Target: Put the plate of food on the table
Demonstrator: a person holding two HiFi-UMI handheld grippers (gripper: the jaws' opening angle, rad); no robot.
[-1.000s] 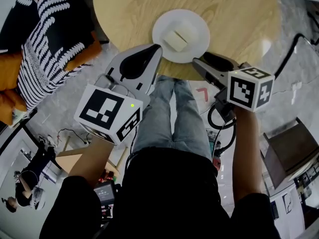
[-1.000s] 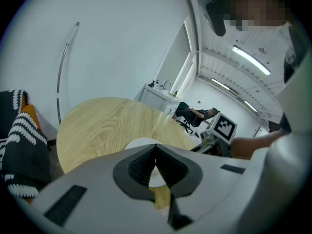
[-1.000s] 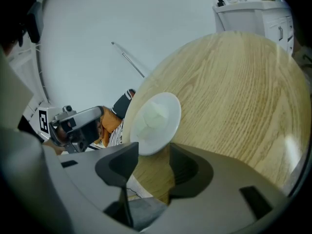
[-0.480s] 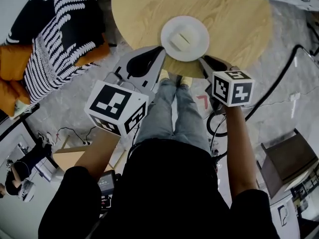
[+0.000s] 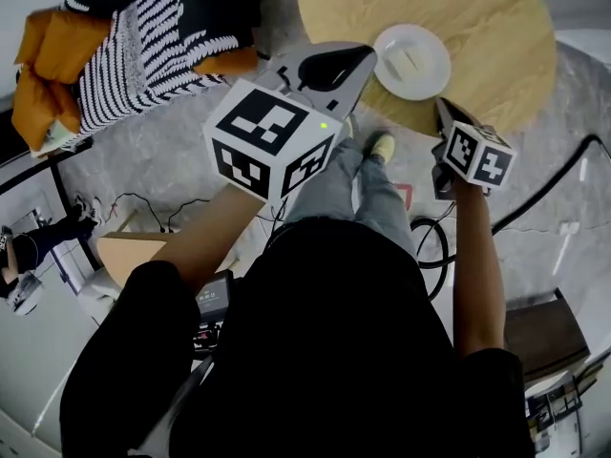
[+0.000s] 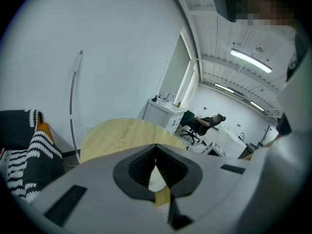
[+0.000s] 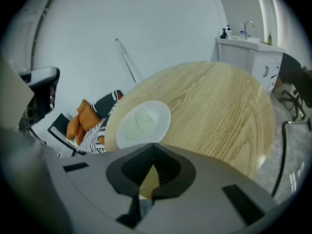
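the table (image 5: 477, 27) was pale yellow wood with fine darker grain lines. the plate (image 5: 437, 74) was plain white and the food (image 5: 409, 60) on it pale cream. the left gripper (image 5: 368, 50) and right gripper (image 5: 442, 103) were light grey with black pads, and the left cube (image 5: 272, 141) and right cube (image 5: 477, 156) bore black-and-white square patterns. the cushions (image 5: 43, 74) were orange, the throw (image 5: 143, 36) black with white stripes, the trousers (image 5: 334, 184) grey-blue, the floor (image 5: 143, 179) mottled grey.

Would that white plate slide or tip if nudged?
Probably slides: the plate looks smooth and lies flat on the wooden table. Unlikely to tip, being wide and shallow. Near the edge, it might fall and break.
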